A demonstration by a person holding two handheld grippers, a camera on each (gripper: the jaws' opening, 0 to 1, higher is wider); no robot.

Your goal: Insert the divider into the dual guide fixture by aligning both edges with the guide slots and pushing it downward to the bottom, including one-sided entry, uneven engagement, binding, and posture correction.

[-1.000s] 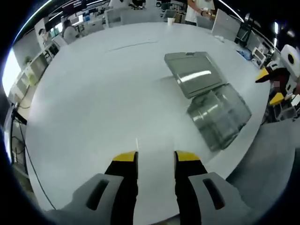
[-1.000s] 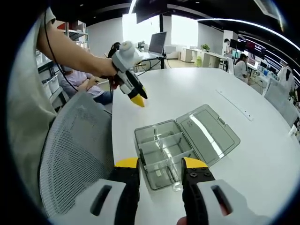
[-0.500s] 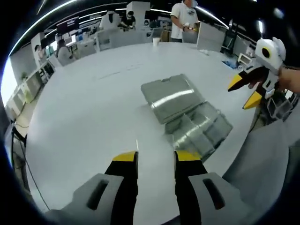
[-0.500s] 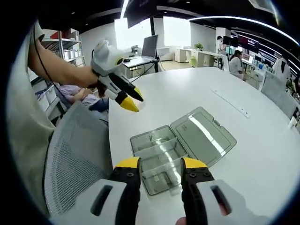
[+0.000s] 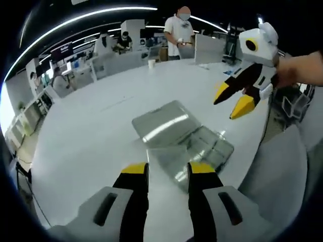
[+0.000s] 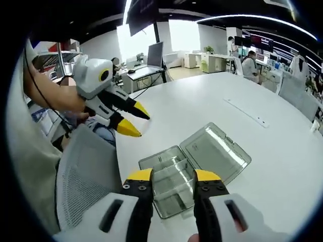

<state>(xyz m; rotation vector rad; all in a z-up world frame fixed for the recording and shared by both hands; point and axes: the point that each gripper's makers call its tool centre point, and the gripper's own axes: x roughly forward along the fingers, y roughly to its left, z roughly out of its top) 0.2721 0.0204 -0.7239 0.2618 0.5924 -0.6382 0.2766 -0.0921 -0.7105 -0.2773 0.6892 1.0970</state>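
A clear plastic box lies open on the white table (image 5: 86, 126), its flat lid (image 5: 161, 123) beside its tray (image 5: 202, 148). Thin clear partitions stand inside the tray (image 6: 169, 182), with the lid (image 6: 214, 151) hinged to its right. My left gripper (image 5: 168, 169) is open and holds nothing, its yellow tips just short of the tray's near edge. My right gripper (image 6: 173, 176) is open too, hovering over the tray. The right gripper (image 5: 236, 98) hangs above the box from the right, held by a hand. From the left, the left gripper (image 6: 132, 121) points at the box.
A grey mesh chair (image 6: 83, 186) stands at the table's edge below the box. A paper cup (image 5: 151, 63) sits at the far side of the table and a long thin strip (image 6: 247, 112) lies on it. People and desks (image 5: 179, 30) are well beyond.
Both cameras have moved in on the box. The right gripper has come into the left gripper view and grown larger; the left gripper has drawn nearer in the right gripper view. Both stay open.
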